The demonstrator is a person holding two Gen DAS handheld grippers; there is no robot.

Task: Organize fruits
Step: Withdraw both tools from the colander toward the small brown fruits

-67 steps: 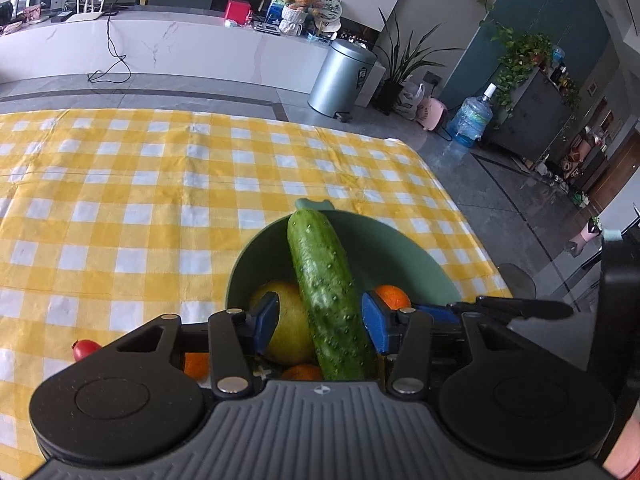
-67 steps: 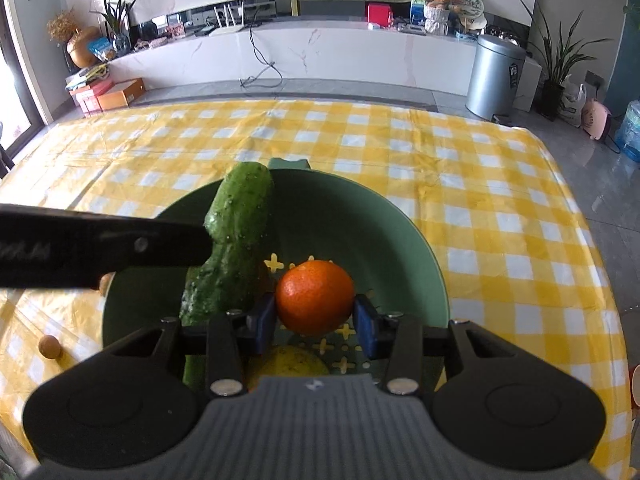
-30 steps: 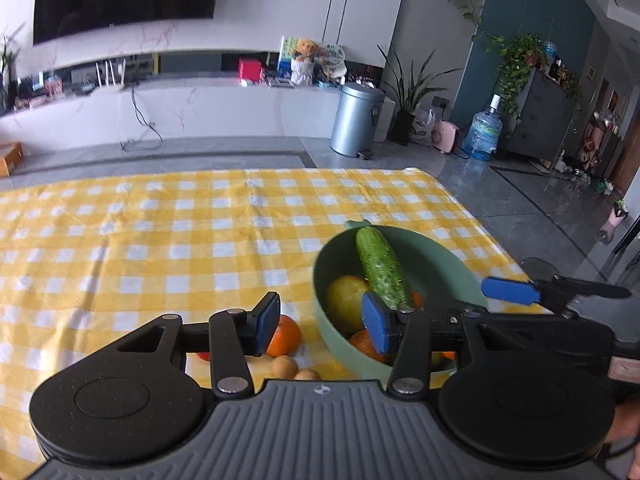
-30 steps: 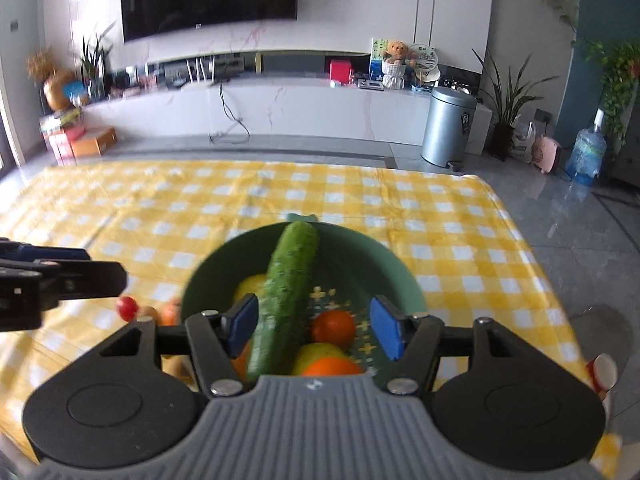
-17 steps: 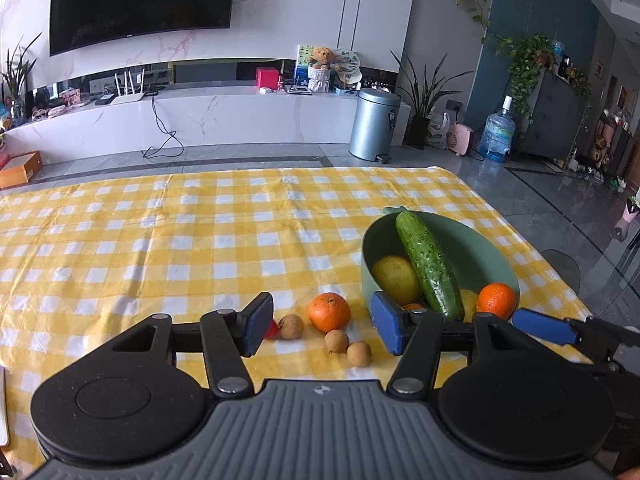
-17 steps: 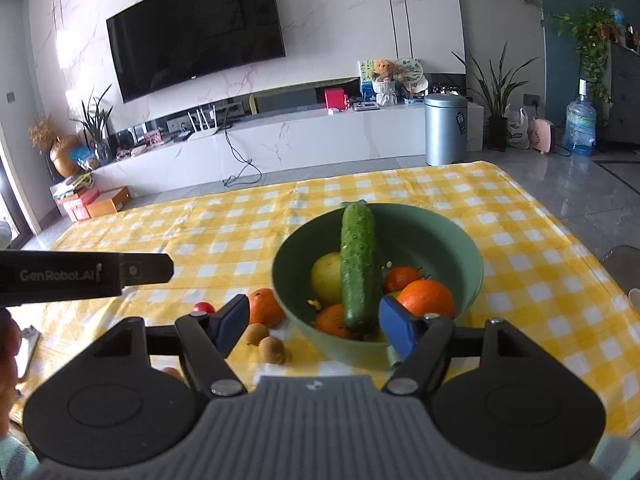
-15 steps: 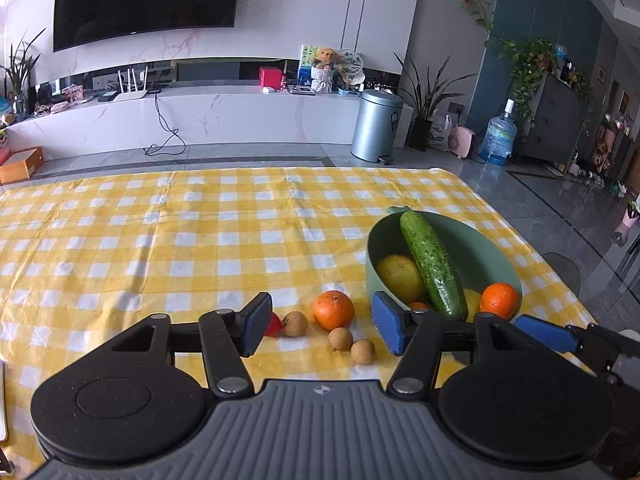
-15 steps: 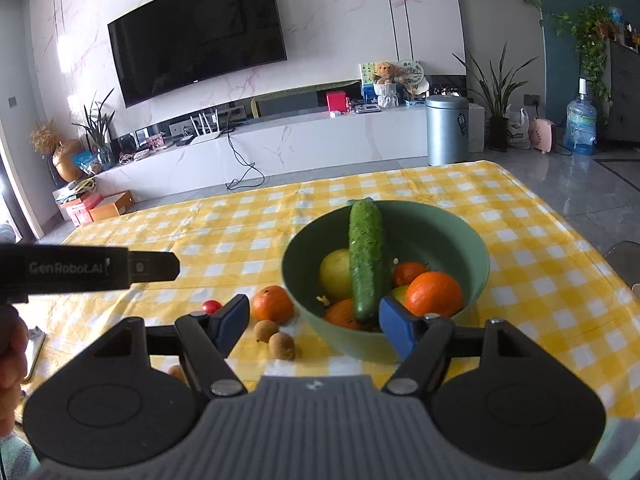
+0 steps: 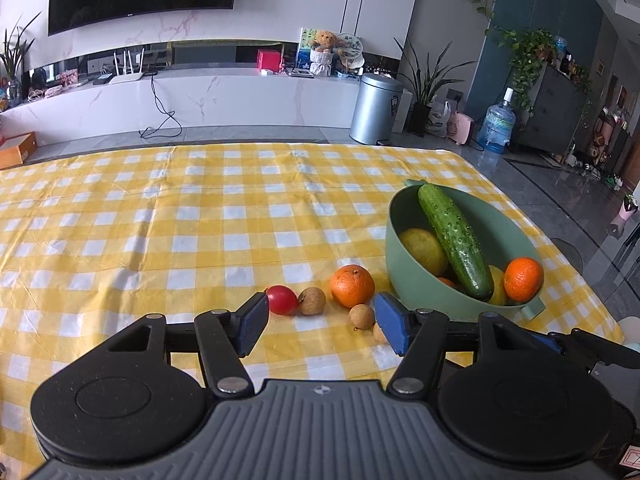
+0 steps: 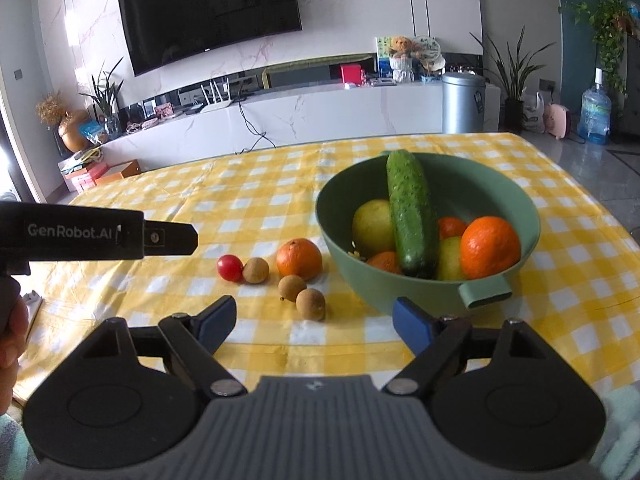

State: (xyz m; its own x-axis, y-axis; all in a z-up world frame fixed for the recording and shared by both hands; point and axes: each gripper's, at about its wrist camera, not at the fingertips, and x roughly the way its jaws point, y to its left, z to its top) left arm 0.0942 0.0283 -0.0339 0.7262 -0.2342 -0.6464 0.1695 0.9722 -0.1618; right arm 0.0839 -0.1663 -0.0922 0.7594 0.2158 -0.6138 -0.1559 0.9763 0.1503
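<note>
A green bowl (image 9: 406, 280) (image 10: 400, 292) stands on the right of the table. It holds a cucumber (image 9: 454, 240) (image 10: 410, 208), an orange (image 9: 522, 280) (image 10: 490, 252), a yellow fruit (image 9: 424, 250) (image 10: 372, 222) and more citrus. Left of the bowl, a loose orange (image 9: 352, 280) (image 10: 299, 259), a cherry tomato (image 9: 282, 299) (image 10: 230, 267) and three small brown fruits (image 9: 312, 301) (image 10: 311, 304) lie on the cloth. My left gripper (image 9: 322, 322) is open and empty, just short of them. The right gripper (image 10: 314, 322) has its jaws opening, nothing between them.
A yellow checked cloth (image 9: 200, 240) covers the table, whose right edge runs just past the bowl. The left gripper's finger (image 10: 168, 238) reaches in from the left of the right wrist view, with a hand (image 10: 8, 332) below it. Grey floor and a metal bin (image 9: 376, 108) lie beyond.
Both grippers let go of the cucumber and the orange in the bowl, drew back and widened. The loose fruits beside the bowl came into view.
</note>
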